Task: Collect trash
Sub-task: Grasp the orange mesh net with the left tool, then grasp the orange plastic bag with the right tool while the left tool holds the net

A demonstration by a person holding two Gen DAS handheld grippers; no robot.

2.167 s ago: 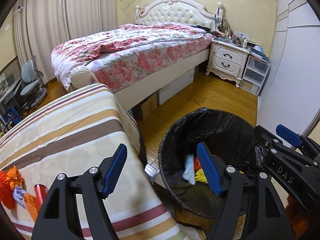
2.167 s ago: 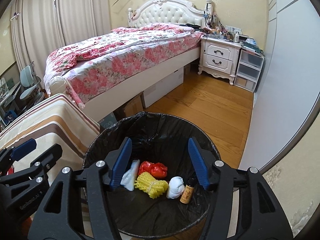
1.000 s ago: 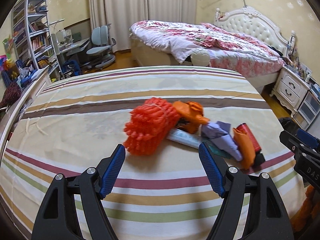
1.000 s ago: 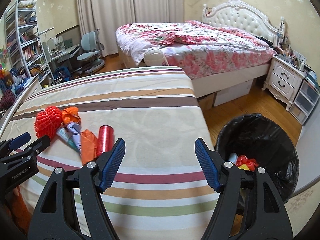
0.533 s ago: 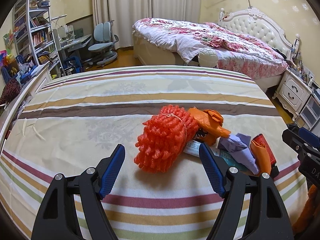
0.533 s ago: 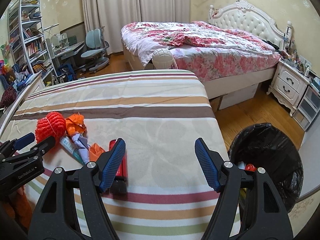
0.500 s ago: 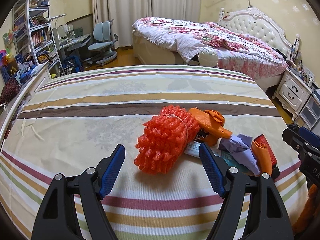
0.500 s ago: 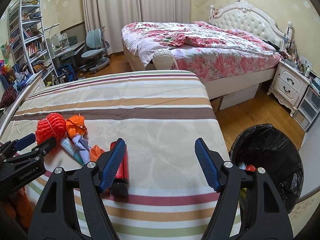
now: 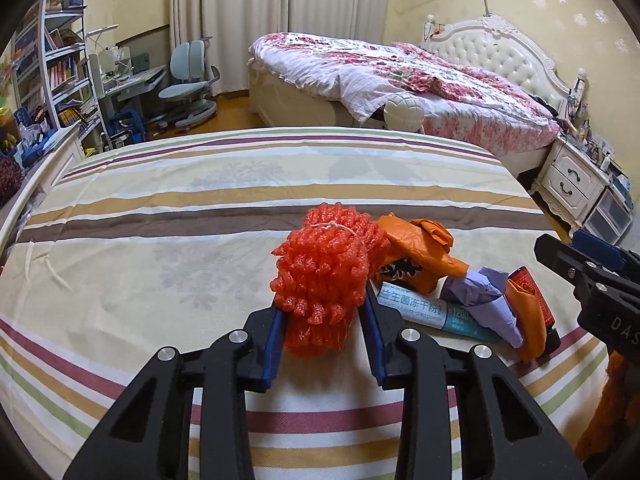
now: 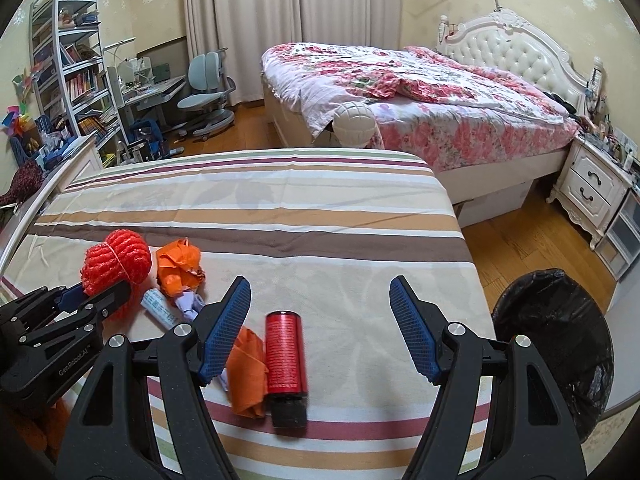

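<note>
My left gripper [image 9: 322, 322] is shut on a red-orange foam net bundle [image 9: 328, 272] lying on the striped tablecloth [image 9: 160, 208]; the bundle also shows in the right wrist view [image 10: 116, 260]. Beside it lie an orange bag [image 9: 420, 256], a white-teal tube [image 9: 424, 312], purple paper [image 9: 488, 300] and a red cylinder [image 9: 528, 284]. My right gripper [image 10: 320, 316] is open, hovering over the red cylinder [image 10: 285, 352] and an orange wrapper [image 10: 247, 372]. The black-lined trash bin [image 10: 560, 344] stands on the floor at the right.
A bed with a floral quilt [image 10: 420, 92] stands beyond the table. A white nightstand [image 10: 592, 192] is at the far right. A desk, chair [image 10: 208, 84] and bookshelf [image 10: 68, 68] are at the back left. Wooden floor lies between table and bed.
My left gripper has moved forward and closed on the foam net bundle. My right gripper has come nearer over the red cylinder, still open.
</note>
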